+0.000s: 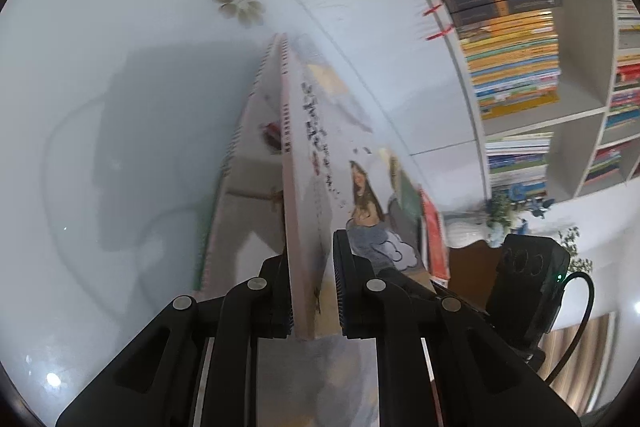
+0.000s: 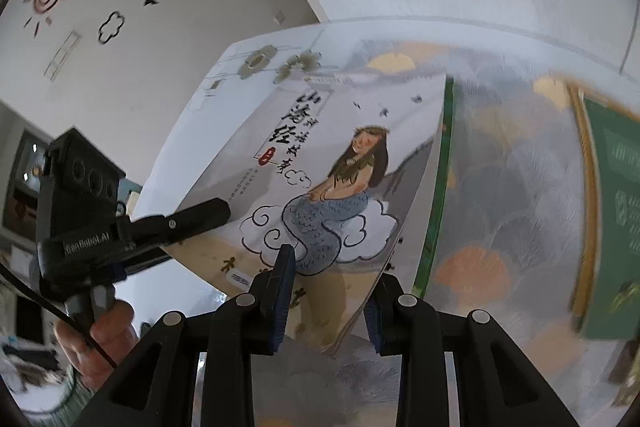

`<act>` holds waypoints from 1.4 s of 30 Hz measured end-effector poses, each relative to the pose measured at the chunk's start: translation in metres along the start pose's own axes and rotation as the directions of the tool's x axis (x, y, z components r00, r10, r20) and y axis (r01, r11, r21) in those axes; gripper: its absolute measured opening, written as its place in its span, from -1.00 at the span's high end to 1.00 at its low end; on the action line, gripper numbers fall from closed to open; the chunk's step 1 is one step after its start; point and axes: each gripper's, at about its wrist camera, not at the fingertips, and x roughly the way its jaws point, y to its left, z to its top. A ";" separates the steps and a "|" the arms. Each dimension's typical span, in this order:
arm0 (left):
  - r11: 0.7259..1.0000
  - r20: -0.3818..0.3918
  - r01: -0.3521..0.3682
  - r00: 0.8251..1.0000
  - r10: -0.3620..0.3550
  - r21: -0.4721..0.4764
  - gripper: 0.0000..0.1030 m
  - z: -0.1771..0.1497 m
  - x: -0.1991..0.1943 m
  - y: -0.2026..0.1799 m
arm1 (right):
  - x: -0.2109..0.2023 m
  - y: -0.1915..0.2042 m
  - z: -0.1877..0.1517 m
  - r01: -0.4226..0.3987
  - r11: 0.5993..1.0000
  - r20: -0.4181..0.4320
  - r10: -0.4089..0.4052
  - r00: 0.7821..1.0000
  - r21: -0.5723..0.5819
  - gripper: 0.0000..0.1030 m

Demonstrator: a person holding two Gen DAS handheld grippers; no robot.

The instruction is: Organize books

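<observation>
Left claw (image 1: 310, 291): my jaws are clamped narrow on the near edge of the mermaid book (image 1: 320, 179), which I hold upright.
Right claw (image 2: 328, 291): pinched tight on the same book's (image 2: 320, 163) lower corner, cover facing me.
Book's place: held above the glossy table (image 1: 120, 147), beside a green book (image 2: 436, 187).
Shelves (image 1: 580, 75): compartments packed with stacked books, titles too blurred to read.
Hand (image 2: 104, 331): my left one, gripping its handle, partly cut off.

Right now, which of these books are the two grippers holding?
The mermaid-cover book, clamped by both the left gripper and right gripper; the green book lies behind it.
</observation>
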 end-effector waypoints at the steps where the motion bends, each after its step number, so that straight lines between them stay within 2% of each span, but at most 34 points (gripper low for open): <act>1: 1.000 0.001 -0.003 1.000 0.003 -0.006 0.78 0.000 0.000 0.001 | 0.002 -0.002 -0.002 -0.004 1.000 -0.002 0.004 1.000 0.017 0.42; 7: 0.997 0.025 -0.070 0.997 0.070 -0.010 0.78 -0.003 -0.007 0.003 | 0.007 -0.007 -0.006 0.012 0.997 -0.001 -0.011 1.000 0.073 0.42; 10: 0.991 0.049 -0.134 0.990 0.135 -0.011 0.78 -0.005 -0.013 0.005 | 0.010 -0.008 -0.008 0.023 0.997 -0.016 -0.022 1.000 0.078 0.42; 13: 0.978 0.078 -0.208 0.975 0.208 -0.010 0.78 -0.012 -0.025 0.005 | 0.018 -0.011 -0.011 0.030 0.996 -0.050 -0.026 0.998 0.088 0.41; 18: 0.974 0.099 -0.226 0.969 0.225 -0.001 0.78 -0.030 -0.047 -0.001 | 0.008 -0.023 -0.026 0.001 0.992 -0.052 0.006 0.999 0.128 0.41; 22: 0.978 0.089 -0.206 0.975 0.203 0.027 0.78 -0.046 -0.047 -0.019 | -0.020 -0.038 -0.048 -0.017 0.987 -0.021 0.021 1.000 0.163 0.41; 25: 0.975 0.063 -0.202 0.978 0.196 0.097 0.78 -0.058 -0.032 -0.049 | -0.050 -0.053 -0.070 -0.010 0.982 0.014 0.008 1.000 0.189 0.39; 27: 0.962 0.042 -0.211 0.978 0.206 0.172 0.72 -0.069 -0.017 -0.076 | -0.072 -0.069 -0.088 -0.004 0.975 0.037 -0.004 0.999 0.223 0.37; 30: 0.927 0.008 -0.223 0.973 0.232 0.303 0.72 -0.090 0.011 -0.121 | -0.103 -0.094 -0.111 -0.001 0.959 0.073 -0.020 0.997 0.283 0.36; 32: 0.893 -0.010 -0.229 0.968 0.253 0.387 0.72 -0.108 0.030 -0.154 | -0.126 -0.113 -0.128 0.001 0.947 0.103 -0.036 0.994 0.321 0.35; 35: 0.855 -0.037 -0.216 0.964 0.264 0.472 0.70 -0.138 0.056 -0.197 | -0.161 -0.139 -0.149 0.004 0.935 0.145 -0.060 0.988 0.355 0.24; 37: 0.845 -0.055 -0.201 0.964 0.262 0.496 0.51 -0.157 0.071 -0.222 | -0.186 -0.157 -0.162 0.002 0.930 0.179 -0.073 0.981 0.368 -0.08; 42: 0.847 -0.074 -0.168 0.969 0.236 0.504 0.50 -0.202 0.103 -0.278 | -0.253 -0.208 -0.188 0.008 0.932 0.238 -0.101 0.966 0.363 -0.09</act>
